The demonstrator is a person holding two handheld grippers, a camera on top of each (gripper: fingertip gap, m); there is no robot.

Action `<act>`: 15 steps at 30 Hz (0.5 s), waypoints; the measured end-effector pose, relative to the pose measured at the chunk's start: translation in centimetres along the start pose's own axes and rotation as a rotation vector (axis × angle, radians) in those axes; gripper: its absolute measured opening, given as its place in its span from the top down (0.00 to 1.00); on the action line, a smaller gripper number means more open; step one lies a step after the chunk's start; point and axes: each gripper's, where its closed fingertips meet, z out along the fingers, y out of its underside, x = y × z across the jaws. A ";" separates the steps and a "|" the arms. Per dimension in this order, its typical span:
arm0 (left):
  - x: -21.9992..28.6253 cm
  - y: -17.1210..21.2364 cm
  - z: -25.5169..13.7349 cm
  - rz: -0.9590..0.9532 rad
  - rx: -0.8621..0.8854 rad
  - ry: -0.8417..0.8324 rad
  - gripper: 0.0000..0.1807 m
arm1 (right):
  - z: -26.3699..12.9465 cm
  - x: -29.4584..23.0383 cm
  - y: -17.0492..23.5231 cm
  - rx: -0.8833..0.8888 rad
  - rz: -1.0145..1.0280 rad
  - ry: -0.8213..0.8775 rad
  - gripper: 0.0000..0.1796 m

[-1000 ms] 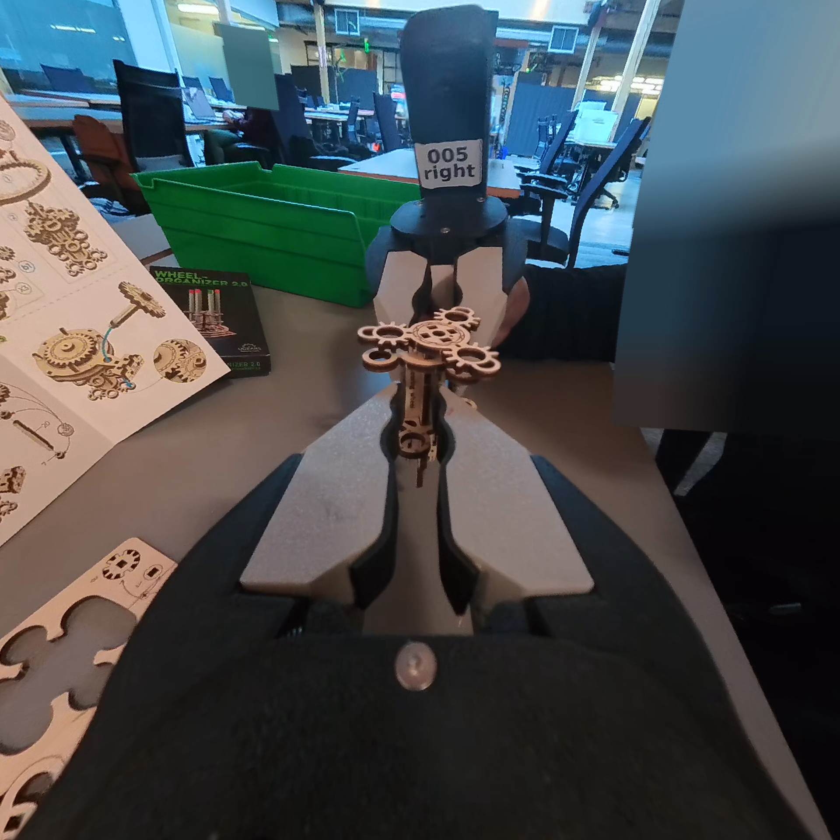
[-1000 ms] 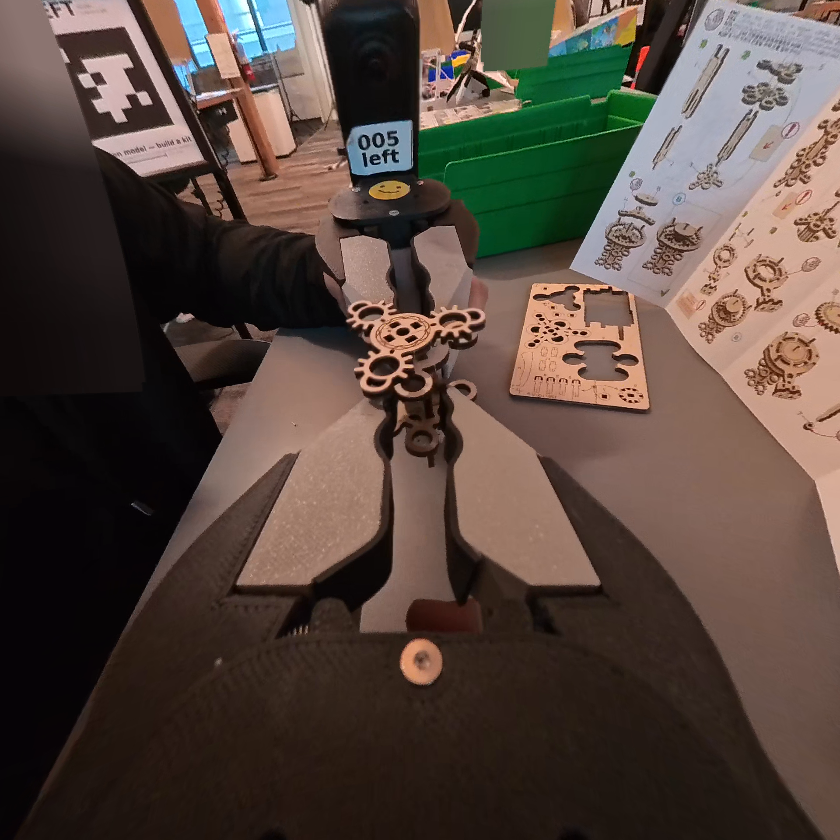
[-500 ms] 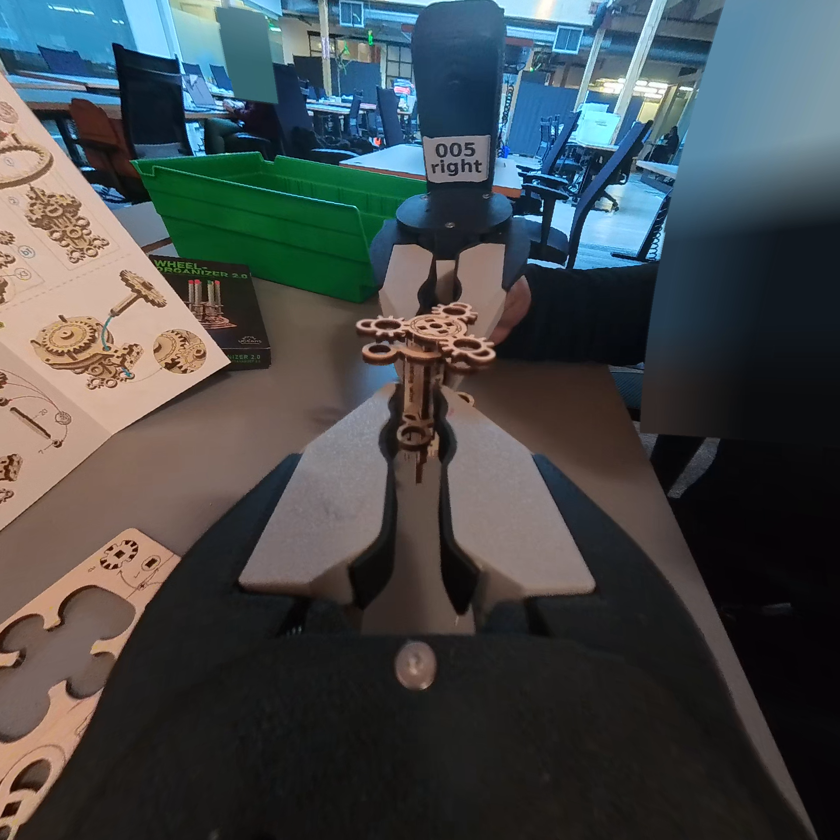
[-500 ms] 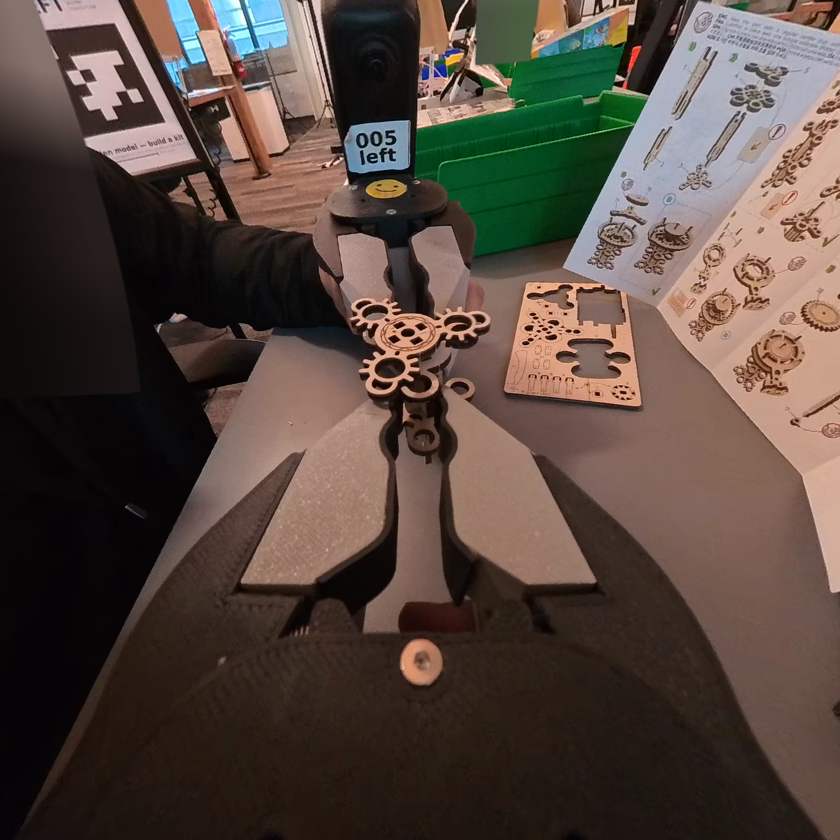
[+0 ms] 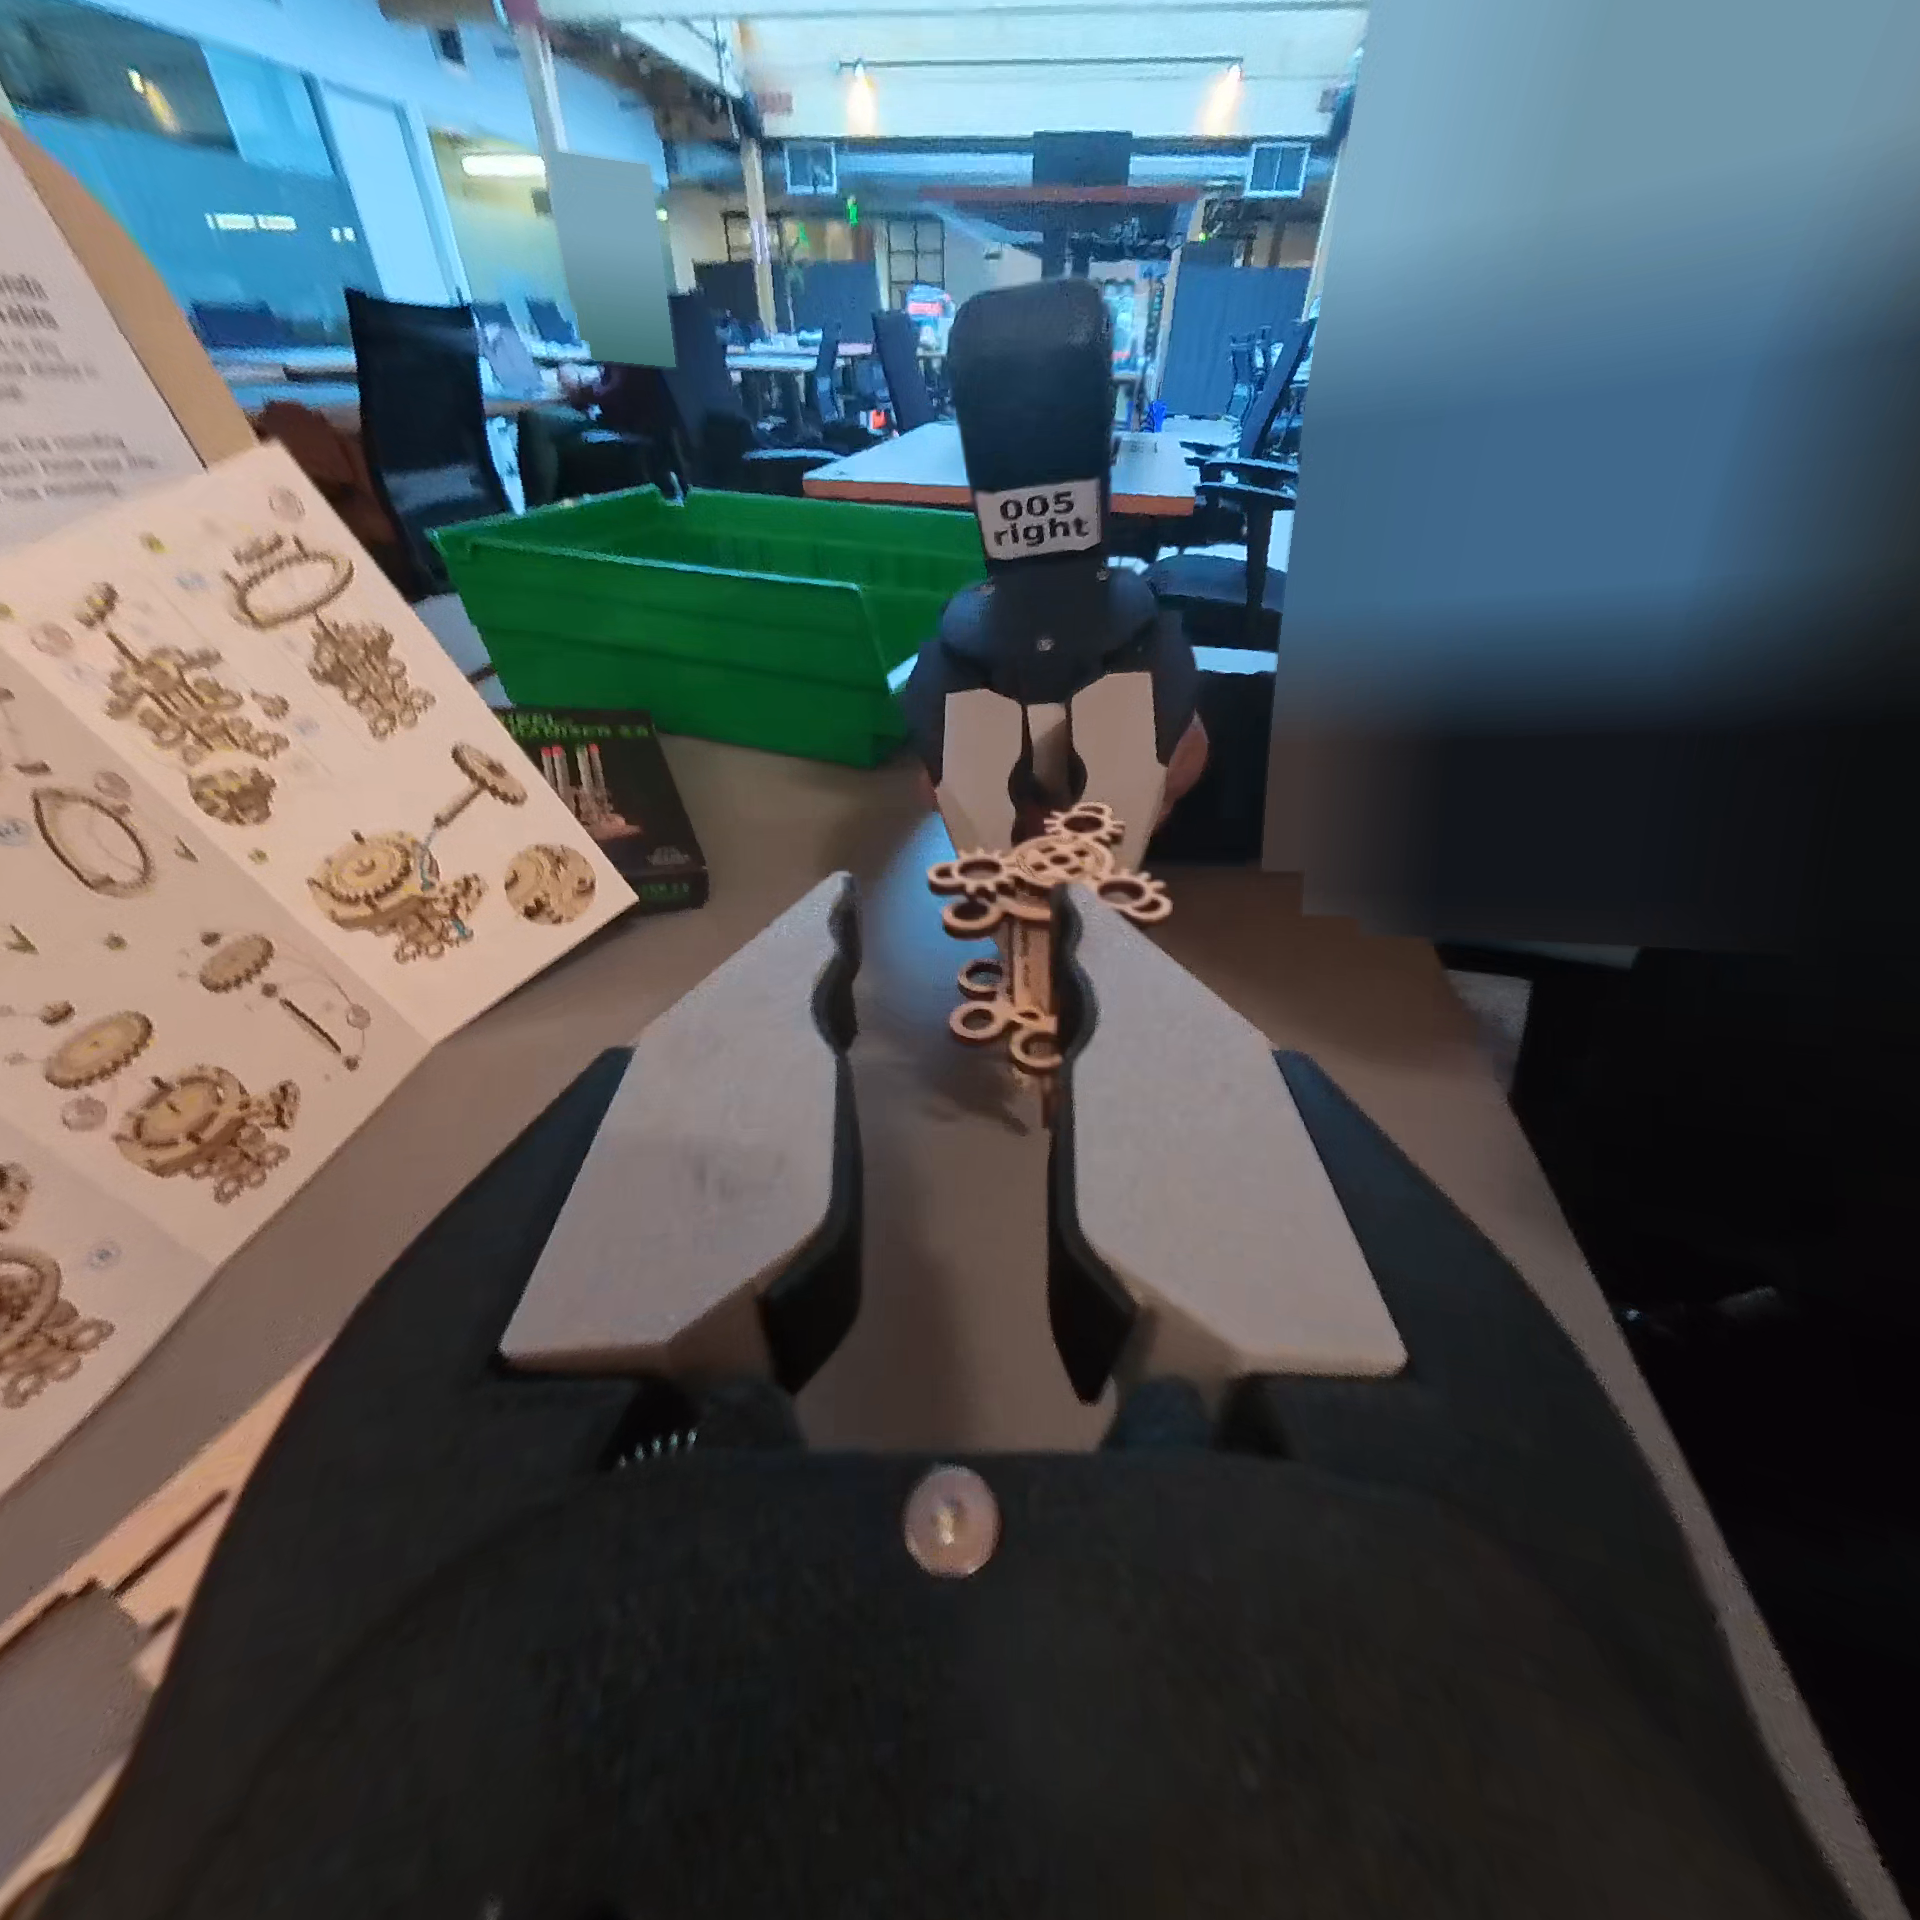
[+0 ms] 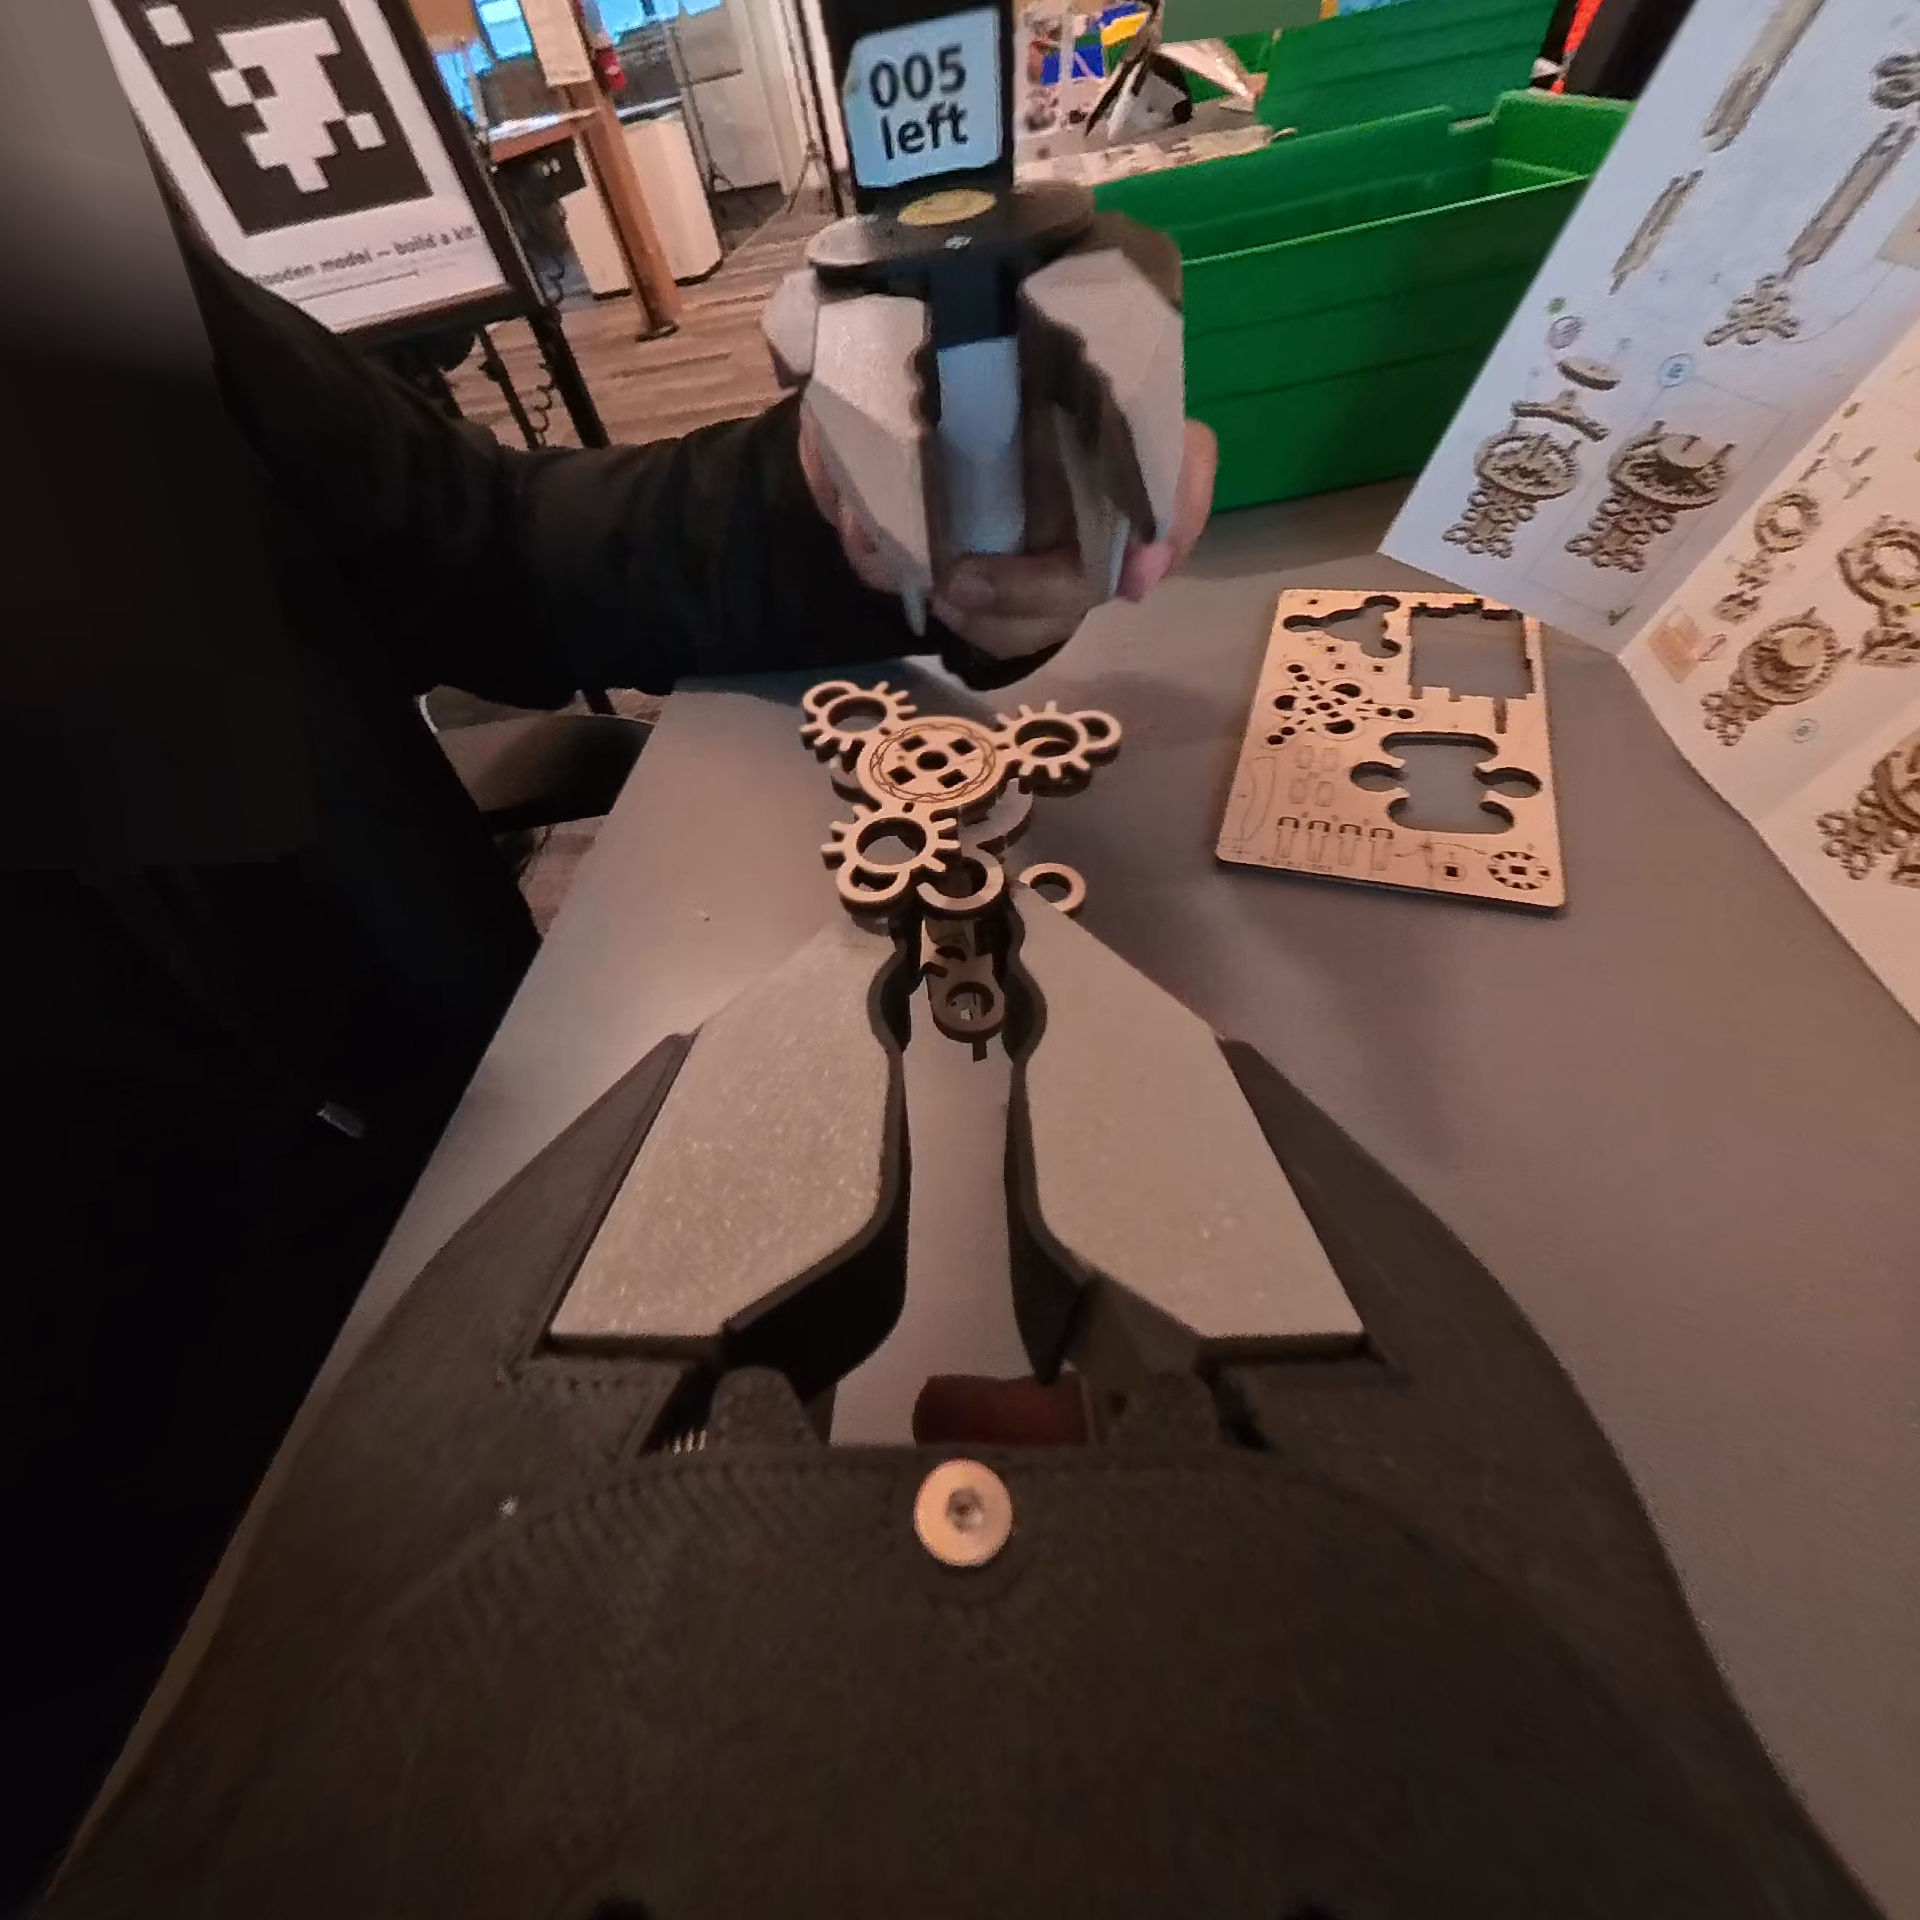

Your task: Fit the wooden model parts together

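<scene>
Writing shows on several things, none repeated here: a white label on each hand-held gripper's black body, a dark printed booklet (image 5: 608, 805) lying flat on the grey tabletop (image 6: 1403, 1091), a black-and-white marker board (image 6: 312, 135) standing behind, and the big folded white instruction sheet (image 5: 260, 883) with drawings of gears.

The left hand-held gripper (image 5: 951, 914) stands wide open and holds nothing; in the right wrist view it is lifted above the model, a hand wrapped around it. The right hand-held gripper (image 6: 956, 961) has its grey fingers closed on the lower stem of the light-brown wooden gear model (image 6: 935, 790), a three-lobed cog wheel on top of a slotted post with small rings. The model sits just above the tabletop between the two grippers; in the left wrist view it lies beside the left gripper's right finger, whether touching it cannot be told.

A green plastic bin (image 5: 707, 623) stands at the tabletop's far edge; its contents are hidden by its walls. A flat plywood sheet with punched-out shapes (image 6: 1392, 748) lies near the instruction sheet.
</scene>
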 end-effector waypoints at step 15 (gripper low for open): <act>3.2 -0.9 1.3 0.115 -0.125 0.155 0.85 | 1.2 -1.9 0.9 -0.047 -0.091 -0.062 0.95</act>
